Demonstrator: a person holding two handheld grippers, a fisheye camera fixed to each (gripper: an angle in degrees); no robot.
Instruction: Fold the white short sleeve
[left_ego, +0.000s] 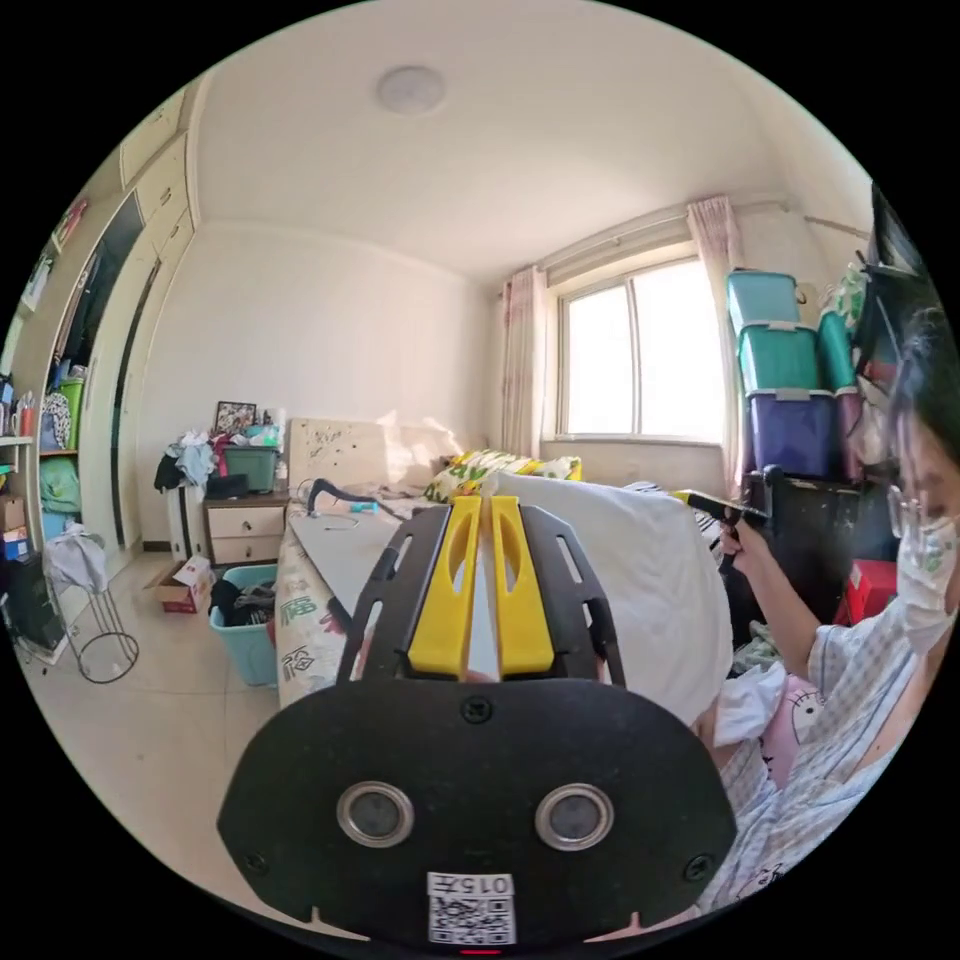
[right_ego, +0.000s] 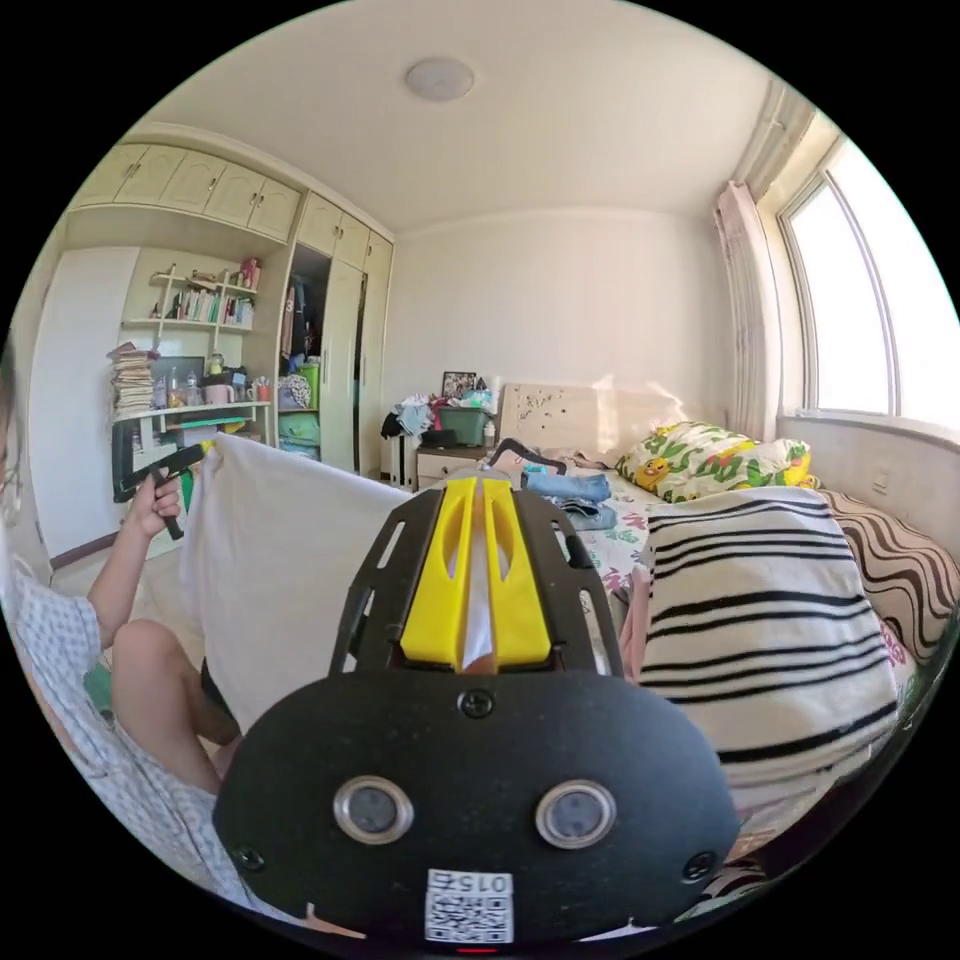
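The white short sleeve shirt (left_ego: 640, 570) hangs stretched in the air between the two grippers, above the bed. In the left gripper view, my left gripper (left_ego: 482, 500) has its yellow jaws shut on one top corner of the cloth. The right gripper (left_ego: 705, 500) shows far right in that view, held in a person's hand at the other corner. In the right gripper view, my right gripper (right_ego: 480, 492) is shut on white cloth, and the shirt (right_ego: 280, 570) spreads left to the left gripper (right_ego: 190, 458) in the person's hand.
A bed (left_ego: 330, 550) lies below with a black-and-white striped garment (right_ego: 760, 620) and folded clothes (right_ego: 575, 495) on it. A blue basket (left_ego: 245, 630) stands on the floor beside the bed. Stacked storage boxes (left_ego: 785, 390) stand by the window. The person (left_ego: 850, 680) sits close by.
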